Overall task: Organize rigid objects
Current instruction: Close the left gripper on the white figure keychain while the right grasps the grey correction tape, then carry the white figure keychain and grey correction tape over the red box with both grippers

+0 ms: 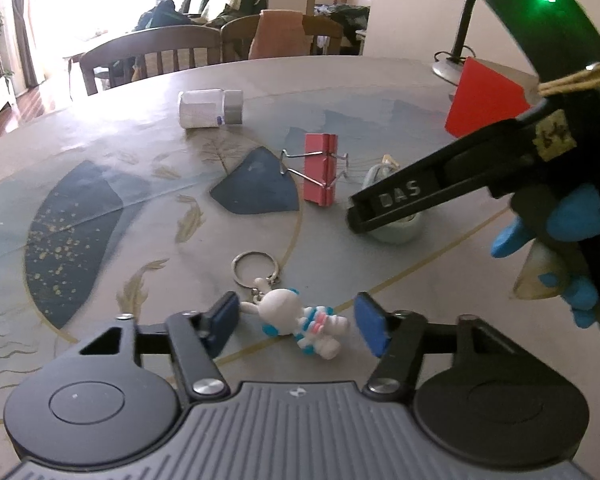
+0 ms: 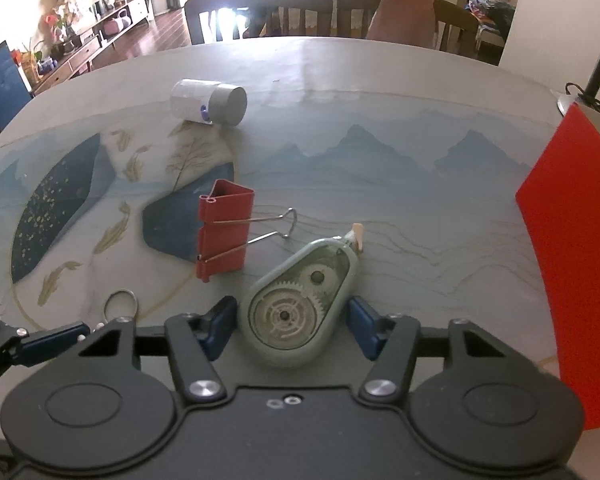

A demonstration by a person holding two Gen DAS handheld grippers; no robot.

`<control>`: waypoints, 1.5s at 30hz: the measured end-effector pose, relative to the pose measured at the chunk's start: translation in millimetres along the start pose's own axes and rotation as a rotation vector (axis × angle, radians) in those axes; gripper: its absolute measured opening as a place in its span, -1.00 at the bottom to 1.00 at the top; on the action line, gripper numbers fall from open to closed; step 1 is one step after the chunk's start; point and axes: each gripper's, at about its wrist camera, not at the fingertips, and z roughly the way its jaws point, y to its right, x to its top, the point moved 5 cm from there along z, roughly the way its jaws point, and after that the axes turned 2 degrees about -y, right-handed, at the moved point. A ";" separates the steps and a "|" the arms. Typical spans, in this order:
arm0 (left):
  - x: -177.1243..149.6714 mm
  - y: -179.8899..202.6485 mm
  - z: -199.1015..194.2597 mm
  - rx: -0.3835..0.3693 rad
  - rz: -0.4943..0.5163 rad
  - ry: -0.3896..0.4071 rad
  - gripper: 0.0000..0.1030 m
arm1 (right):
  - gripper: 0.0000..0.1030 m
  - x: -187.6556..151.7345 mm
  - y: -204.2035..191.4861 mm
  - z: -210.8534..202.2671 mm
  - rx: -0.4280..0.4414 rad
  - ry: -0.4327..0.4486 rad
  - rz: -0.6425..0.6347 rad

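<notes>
- Your left gripper (image 1: 296,322) hangs low over the grey table with the painted mountain-and-fish pattern (image 1: 100,208), its 2 blue pads (image 1: 374,326) on either side of a small white astronaut keychain with blue and pink trim (image 1: 300,320).
- The left pad is at or just beside the figure's ear; the right pad stands a little clear of its foot, so the jaws are partly spread and not pinching it.
- The keychain's metal ring (image 1: 255,270) lies flat on the table just beyond the figure.
- Your right gripper (image 2: 292,322) brackets a pale green teardrop-shaped correction-tape dispenser with clear gears (image 2: 300,308), which lies flat with its tip pointing away from you.
- The left pad sits against the dispenser's side; a thin gap shows at the right pad, so you have no firm grip there.
- A red binder clip with wire handles (image 2: 224,232) lies just beyond the dispenser.
- A white plastic bottle with a grey cap (image 2: 208,102) lies on its side further back, well apart from the rest.
- A red box (image 2: 576,264) stands at the table's right edge.
</notes>
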 end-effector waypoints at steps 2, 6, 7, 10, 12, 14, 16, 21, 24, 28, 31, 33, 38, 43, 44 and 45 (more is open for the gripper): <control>0.6 0.1 0.2 0.002 0.001 -0.002 0.15 | 0.13 -2.4 2.5 -2.4 0.001 0.007 -0.001; 0.6 0.5 -0.9 0.007 -0.007 -0.009 0.14 | 0.07 -4.2 7.7 -10.5 0.023 0.030 0.017; 0.9 0.0 -1.2 0.007 -0.014 -0.013 0.14 | 0.07 -4.6 8.9 -12.7 0.028 0.035 0.022; 1.2 -1.5 -3.0 0.000 -0.038 -0.025 0.14 | 0.06 -6.2 12.7 -20.4 0.047 0.053 0.038; 1.4 -2.3 -4.6 -0.003 -0.052 -0.030 0.14 | 0.06 -8.0 15.1 -26.0 0.060 0.062 0.045; 1.8 -2.3 -6.5 -0.008 -0.070 -0.035 0.14 | 0.06 -10.8 18.7 -32.3 0.075 0.068 0.058; 2.4 -1.4 -8.7 -0.012 -0.082 -0.036 0.14 | 0.06 -14.0 22.7 -39.8 0.090 0.074 0.074; 5.2 3.6 -17.8 -0.021 -0.091 -0.026 0.14 | 0.06 -19.4 26.6 -62.8 0.136 0.104 0.084; 8.9 8.3 -22.9 -0.026 -0.093 -0.020 0.14 | 0.06 -20.3 29.2 -77.9 0.157 0.128 0.098; 18.9 16.0 -34.1 -0.043 -0.091 0.003 0.14 | 0.06 -20.1 35.1 -99.8 0.176 0.156 0.103; 30.5 23.7 -44.8 -0.059 -0.084 0.027 0.14 | 0.06 -19.8 42.5 -115.7 0.177 0.170 0.100; 38.1 28.9 -50.7 -0.072 -0.082 0.036 0.14 | 0.06 -19.4 50.0 -125.9 0.183 0.182 0.107; 61.0 49.4 -68.3 -0.097 -0.052 0.078 0.14 | 0.06 -18.0 73.2 -152.0 0.186 0.235 0.131; 88.9 76.2 -82.3 -0.123 -0.007 0.122 0.14 | 0.06 -14.7 98.1 -173.5 0.177 0.290 0.141; 94.5 81.9 -84.3 -0.126 0.002 0.131 0.14 | 0.06 -14.3 104.6 -176.9 0.176 0.298 0.147; 100.5 88.0 -85.8 -0.131 0.012 0.138 0.14 | 0.06 -14.6 111.2 -179.8 0.176 0.305 0.153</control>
